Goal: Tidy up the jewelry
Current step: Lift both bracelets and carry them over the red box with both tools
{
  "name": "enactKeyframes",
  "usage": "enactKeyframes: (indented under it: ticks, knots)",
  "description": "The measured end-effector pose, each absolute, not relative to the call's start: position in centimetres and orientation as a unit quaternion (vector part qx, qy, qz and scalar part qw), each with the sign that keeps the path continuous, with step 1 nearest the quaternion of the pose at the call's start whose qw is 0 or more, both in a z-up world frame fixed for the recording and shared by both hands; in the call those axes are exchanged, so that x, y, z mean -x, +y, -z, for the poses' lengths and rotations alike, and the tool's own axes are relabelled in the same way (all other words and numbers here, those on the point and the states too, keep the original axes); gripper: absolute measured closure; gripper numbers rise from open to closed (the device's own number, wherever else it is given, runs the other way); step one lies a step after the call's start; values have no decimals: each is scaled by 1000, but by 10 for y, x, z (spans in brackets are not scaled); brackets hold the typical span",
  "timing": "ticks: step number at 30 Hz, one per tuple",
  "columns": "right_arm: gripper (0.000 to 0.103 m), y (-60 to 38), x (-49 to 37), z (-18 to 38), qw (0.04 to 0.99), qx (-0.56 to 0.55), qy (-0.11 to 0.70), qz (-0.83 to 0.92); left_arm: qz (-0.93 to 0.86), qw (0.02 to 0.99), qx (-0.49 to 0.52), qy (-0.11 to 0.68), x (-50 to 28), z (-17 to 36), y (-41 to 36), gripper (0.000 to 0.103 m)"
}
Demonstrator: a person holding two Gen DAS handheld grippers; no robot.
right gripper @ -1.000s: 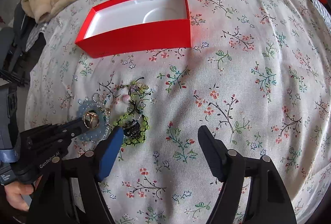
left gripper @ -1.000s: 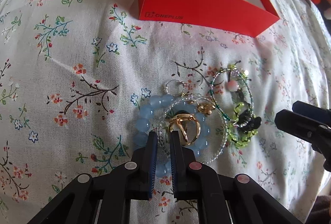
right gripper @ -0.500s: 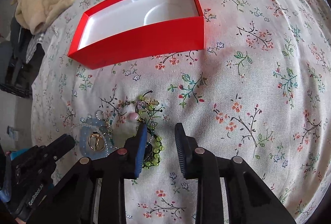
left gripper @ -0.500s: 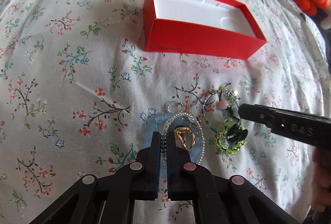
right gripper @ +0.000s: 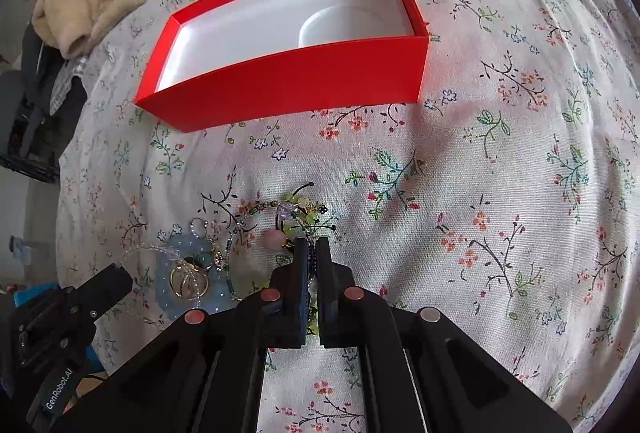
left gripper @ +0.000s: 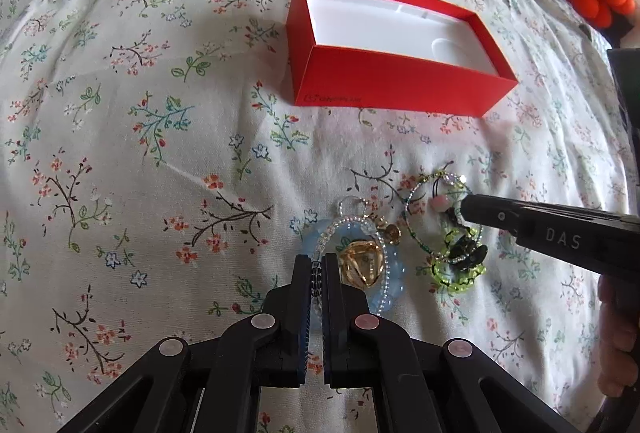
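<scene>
Your right gripper (right gripper: 312, 253) snapped closed on the green beaded bracelet (left gripper: 456, 269); your left gripper (left gripper: 317, 269) stayed pinched on the clear bead strand (left gripper: 352, 221) beside the blue bracelet (left gripper: 390, 287). Lifting slowly would have untangled them before the red box (left gripper: 394, 89).

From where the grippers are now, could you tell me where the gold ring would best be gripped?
Probably by its raised band, from straight above. The gold ring lies inside the blue bead bracelet, with a clear bead strand draped around it, so a sideways approach would likely snag beads. The left gripper, nearest it, is already shut on that strand.
</scene>
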State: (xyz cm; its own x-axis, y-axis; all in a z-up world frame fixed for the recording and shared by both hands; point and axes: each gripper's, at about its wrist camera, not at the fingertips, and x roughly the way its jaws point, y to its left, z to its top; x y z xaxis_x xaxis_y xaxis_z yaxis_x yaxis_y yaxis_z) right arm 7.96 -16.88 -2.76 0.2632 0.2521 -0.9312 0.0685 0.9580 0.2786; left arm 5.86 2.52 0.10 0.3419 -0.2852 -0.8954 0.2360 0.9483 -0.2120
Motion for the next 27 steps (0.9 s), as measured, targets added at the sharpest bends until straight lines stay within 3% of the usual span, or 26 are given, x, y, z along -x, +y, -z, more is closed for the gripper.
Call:
enactKeyframes:
  ticks: [13, 27]
  knots:
    - [100, -173, -67, -29, 817, -133, 554, -88, 172, 837, 36, 518, -61, -39, 15, 103]
    - [100, -220, -115, -80, 844, -155, 510, -57, 213, 845, 68, 486, -136, -80, -41, 103]
